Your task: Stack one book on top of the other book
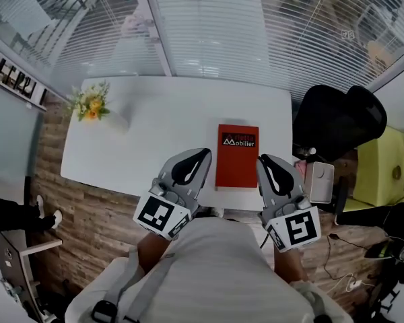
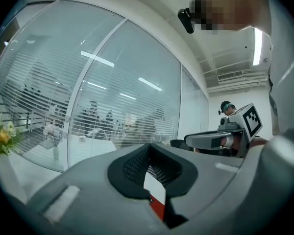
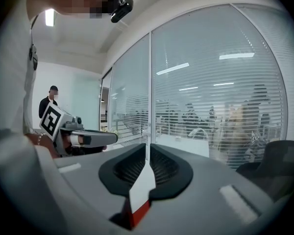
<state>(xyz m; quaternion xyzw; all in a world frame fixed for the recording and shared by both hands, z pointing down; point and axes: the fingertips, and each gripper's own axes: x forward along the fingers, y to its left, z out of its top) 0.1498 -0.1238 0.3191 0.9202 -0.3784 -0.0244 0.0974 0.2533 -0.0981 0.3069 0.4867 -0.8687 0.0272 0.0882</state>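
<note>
Looks like the placing step is being wrapped up rather than started. Only one red book [image 1: 237, 157] is being shown, lying flat and cover-up on the white table [image 1: 155, 113], near its front edge and right between the two grippers. A second book might be hidden underneath it, but that can't be told from straight above.

The left gripper [image 1: 203, 154] and right gripper [image 1: 265, 159] are both being held up off the table, one on each side of the book and not touching it. Both pairs of jaws are being kept pressed together at the tips with nothing gripped. The white and red sliver in each gripper view is just table and book being seen through the gap behind the pads.

The book's long axis is being run straight away from the person, with the title end at the far side and the print upright from where they're standing.

Next move, as a guess: if the stack is done, the grippers only need to be kept clear. If not, the other book has to be found first — and the jaws opened wide for its edges.
</note>
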